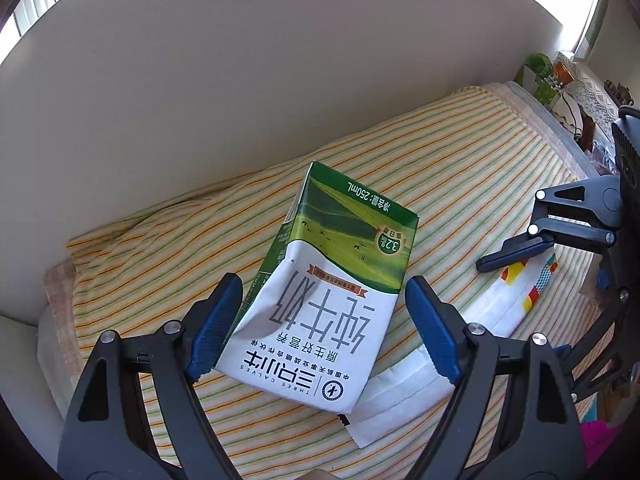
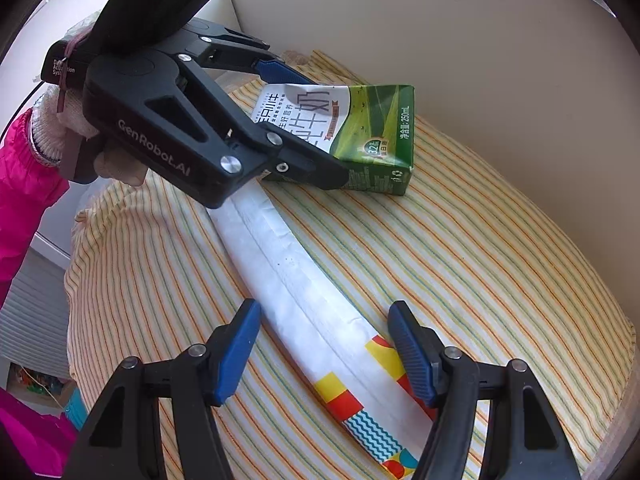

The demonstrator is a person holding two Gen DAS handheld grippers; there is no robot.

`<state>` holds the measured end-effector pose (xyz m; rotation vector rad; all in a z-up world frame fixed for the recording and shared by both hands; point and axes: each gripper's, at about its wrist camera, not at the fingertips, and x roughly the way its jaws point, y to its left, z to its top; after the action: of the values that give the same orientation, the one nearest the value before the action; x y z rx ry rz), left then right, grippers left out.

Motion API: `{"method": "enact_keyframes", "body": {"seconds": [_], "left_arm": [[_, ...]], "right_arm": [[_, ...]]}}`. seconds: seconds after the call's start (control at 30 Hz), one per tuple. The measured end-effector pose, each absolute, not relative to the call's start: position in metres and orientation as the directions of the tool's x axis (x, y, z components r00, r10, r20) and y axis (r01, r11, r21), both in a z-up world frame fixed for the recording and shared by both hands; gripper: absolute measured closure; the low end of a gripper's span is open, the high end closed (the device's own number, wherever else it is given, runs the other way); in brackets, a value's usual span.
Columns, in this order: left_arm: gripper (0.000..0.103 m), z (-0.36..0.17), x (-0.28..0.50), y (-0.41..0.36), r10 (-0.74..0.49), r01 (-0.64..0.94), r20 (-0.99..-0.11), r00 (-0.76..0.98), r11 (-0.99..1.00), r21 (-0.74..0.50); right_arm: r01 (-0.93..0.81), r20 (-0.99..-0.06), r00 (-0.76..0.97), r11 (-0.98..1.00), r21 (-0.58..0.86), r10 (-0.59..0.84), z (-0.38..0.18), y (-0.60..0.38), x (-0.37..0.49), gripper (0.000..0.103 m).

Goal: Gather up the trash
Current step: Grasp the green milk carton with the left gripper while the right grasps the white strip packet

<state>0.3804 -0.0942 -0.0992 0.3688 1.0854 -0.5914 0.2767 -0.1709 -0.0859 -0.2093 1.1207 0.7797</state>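
Note:
A crumpled green and white milk carton [image 1: 332, 292] lies on a striped bed cover. My left gripper [image 1: 324, 324] is open, its blue pads on either side of the carton's near end, the left pad close against it. The carton [image 2: 360, 128] and left gripper [image 2: 316, 128] also show in the right wrist view. A long white wrapper with a coloured patterned end [image 2: 320, 308] lies beside the carton. My right gripper [image 2: 324, 344] is open and straddles the wrapper near its coloured end. It shows at the right in the left wrist view [image 1: 516, 254].
The striped bed cover [image 1: 460, 168] runs along a pale wall [image 1: 240, 80]. A cluttered bedside surface with green items [image 1: 544, 76] stands at the far right. A gloved hand with a pink sleeve [image 2: 24, 184] holds the left gripper.

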Motion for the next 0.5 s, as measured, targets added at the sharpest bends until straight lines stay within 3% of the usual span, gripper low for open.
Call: {"method": "enact_keyframes", "body": {"seconds": [0.17,0.27,0.4,0.5], "left_arm": [[0.017,-0.110,0.375,-0.105,-0.179,0.632,-0.904,0.388,0.766,0.120],[0.019,-0.115,0.382,-0.103,-0.178,0.608,-0.904,0.389,0.787,0.107],[0.039,-0.113,0.391,-0.089,-0.218,0.554,-0.895,0.389,0.832,0.039],[0.040,-0.110,0.392,-0.077,-0.215,0.517,-0.888,0.406,0.855,0.030]], "right_arm": [[-0.661,-0.872,0.217,0.724,0.200,0.439,-0.086,-0.163,0.273,0.034],[-0.664,-0.876,0.228,0.726,0.178,0.424,-0.086,-0.157,0.272,0.034],[-0.669,-0.878,0.247,0.728,0.151,0.409,-0.086,-0.147,0.269,0.033],[-0.679,-0.880,0.257,0.723,0.130,0.399,-0.087,-0.141,0.269,0.032]]}}
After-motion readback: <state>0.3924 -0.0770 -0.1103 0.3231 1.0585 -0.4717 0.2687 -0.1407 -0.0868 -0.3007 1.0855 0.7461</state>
